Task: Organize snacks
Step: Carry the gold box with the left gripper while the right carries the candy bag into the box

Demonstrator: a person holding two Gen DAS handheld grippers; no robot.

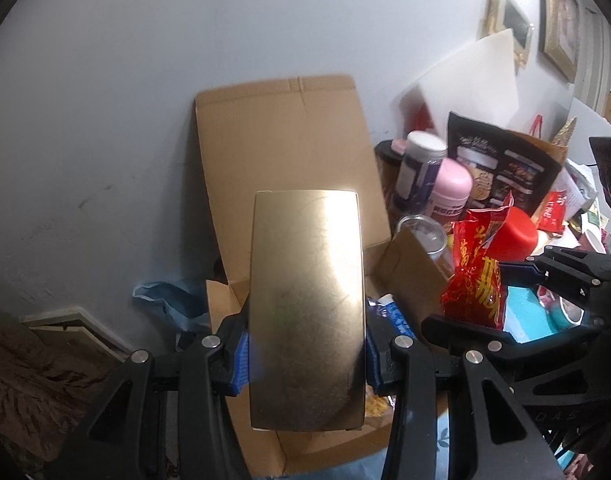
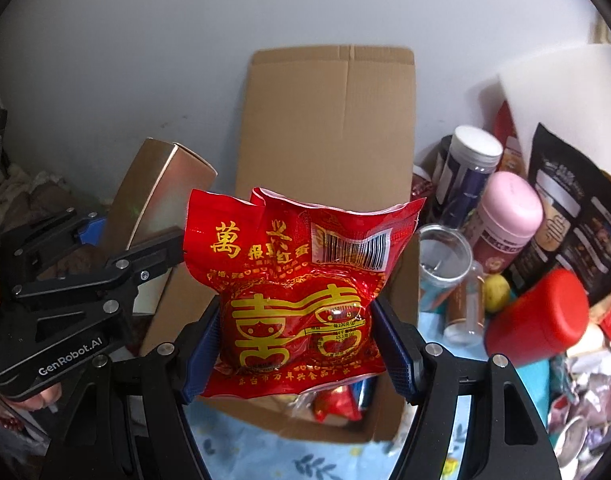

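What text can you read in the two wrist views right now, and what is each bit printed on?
"GenRobot.AI": on the left tongs body.
"萬" with large "囍": on the red snack bag in the right tongs; its smaller print and barcode digits are too small.
Black pouch, pink-lidded jar: labels blurred.
Gold box: no text.

a cluttered home corner: framed pictures [image 1: 558, 20] on the wall, floral tablecloth [image 2: 313, 458], snack-crowded table

Black gripper [image 2: 297, 320] arms, silver screws, blue pads [image 2: 203, 344] (ribbed), white GenRobot.AI lettering
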